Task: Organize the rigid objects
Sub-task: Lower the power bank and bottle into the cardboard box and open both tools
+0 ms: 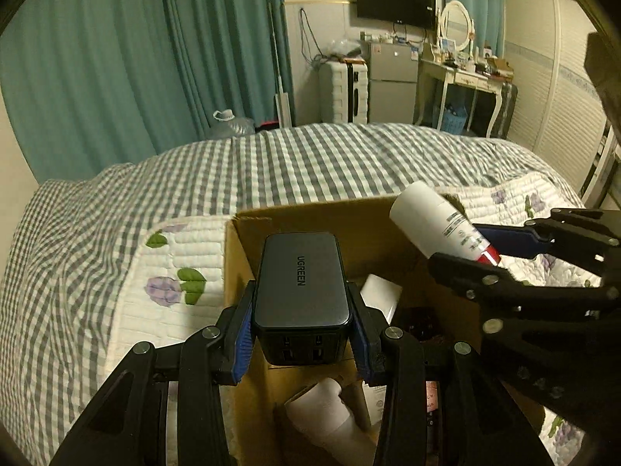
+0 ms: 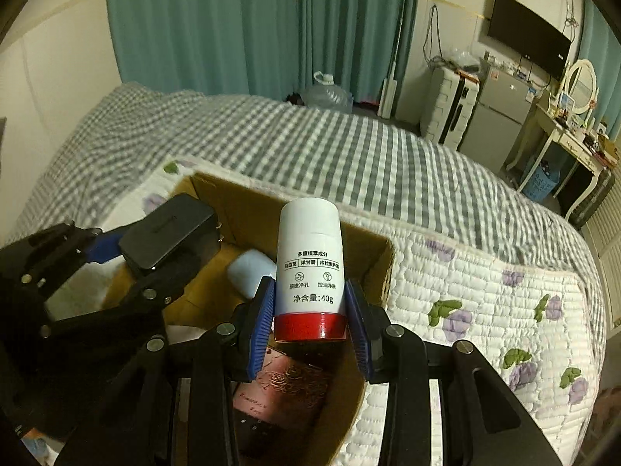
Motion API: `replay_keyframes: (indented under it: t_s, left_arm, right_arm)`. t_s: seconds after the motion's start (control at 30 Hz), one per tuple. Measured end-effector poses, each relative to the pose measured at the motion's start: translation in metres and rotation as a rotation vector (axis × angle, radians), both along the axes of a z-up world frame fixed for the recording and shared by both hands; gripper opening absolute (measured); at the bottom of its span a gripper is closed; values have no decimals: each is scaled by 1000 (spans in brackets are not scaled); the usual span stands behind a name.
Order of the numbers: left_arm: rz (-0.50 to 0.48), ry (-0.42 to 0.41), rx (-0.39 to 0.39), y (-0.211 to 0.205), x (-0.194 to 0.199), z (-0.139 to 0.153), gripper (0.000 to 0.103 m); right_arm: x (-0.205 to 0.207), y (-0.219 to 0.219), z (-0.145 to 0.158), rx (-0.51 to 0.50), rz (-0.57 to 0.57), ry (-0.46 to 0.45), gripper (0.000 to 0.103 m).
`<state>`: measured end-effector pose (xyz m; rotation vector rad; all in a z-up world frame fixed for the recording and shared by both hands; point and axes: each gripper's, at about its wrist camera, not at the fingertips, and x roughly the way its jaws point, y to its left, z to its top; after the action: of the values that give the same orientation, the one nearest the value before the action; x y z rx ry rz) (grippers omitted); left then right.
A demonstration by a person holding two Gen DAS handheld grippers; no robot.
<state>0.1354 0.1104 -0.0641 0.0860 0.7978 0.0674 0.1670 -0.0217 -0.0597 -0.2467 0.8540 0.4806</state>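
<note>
Left gripper point(image 1: 300, 334) clamped on dark grey charger block point(image 1: 300, 283), lettered "UGREEN", over open cardboard box point(image 1: 248, 272). Right gripper point(image 2: 310, 322) pinching white tube with red cap point(image 2: 309, 268), Chinese print and "40g", above same box. Inside: white items, rose-embossed dark red case point(image 2: 287, 388). Underneath, floral quilt point(image 2: 485, 310) on grey-checked bed point(image 1: 310, 163); teal curtains point(image 1: 116, 58), wall-mounted TV point(image 1: 396, 0).
</note>
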Motion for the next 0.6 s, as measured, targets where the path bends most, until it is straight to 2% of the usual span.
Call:
replay_keyframes:
  t_s: [0.3, 0.43, 0.6]
  left_arm:
    - [16, 61, 13, 1, 12, -12, 42]
    - [20, 101, 1, 4, 16, -17, 42]
    - [19, 116, 29, 2, 18, -20, 44]
  right_arm:
    - [19, 5, -26, -42, -8, 50, 36]
    - [21, 5, -30, -40, -11, 66, 36]
    - [22, 9, -35, -64, -10, 79, 36]
